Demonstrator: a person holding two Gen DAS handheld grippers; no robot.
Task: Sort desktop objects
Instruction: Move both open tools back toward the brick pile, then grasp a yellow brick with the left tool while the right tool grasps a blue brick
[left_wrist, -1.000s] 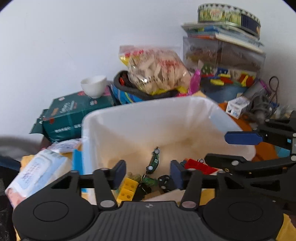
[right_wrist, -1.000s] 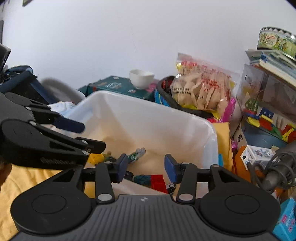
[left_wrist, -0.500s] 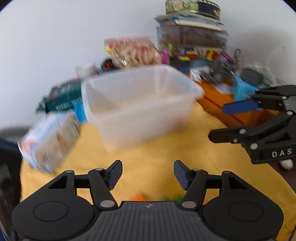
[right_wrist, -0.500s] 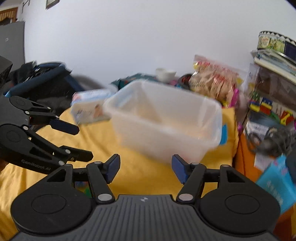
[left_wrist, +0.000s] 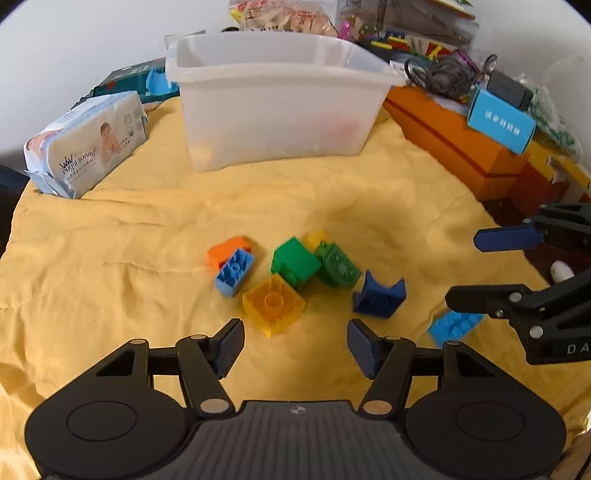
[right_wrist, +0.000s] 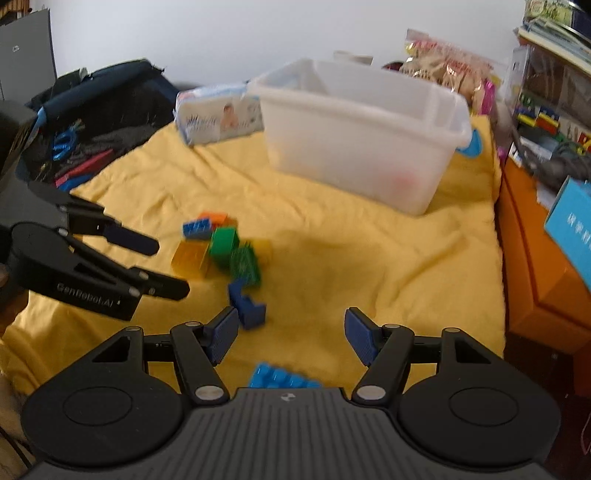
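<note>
Yellow cloth covers the counter across both views, wrinkled, bearing all loose items. Translucent white bin, upper centre of the left wrist view, upright, its contents only faint blurs through the wall. Orange box, right edge, with a light-blue carton lying on top. Pack of baby wipes, upper left, just beside the bin. Cluster of toy bricks at frame centre: clear amber brick, green brick touching a green ribbed piece, blue brick against an orange brick, a small yellow piece behind. Dark-blue U-shaped brick, just right of the cluster. Light-blue studded brick, lower right, apart from the rest. Left hand-held gripper, spread, nothing between its pads, the amber brick just ahead. Right hand-held gripper, jaws just opened wider, empty, above the light-blue studded brick.
</note>
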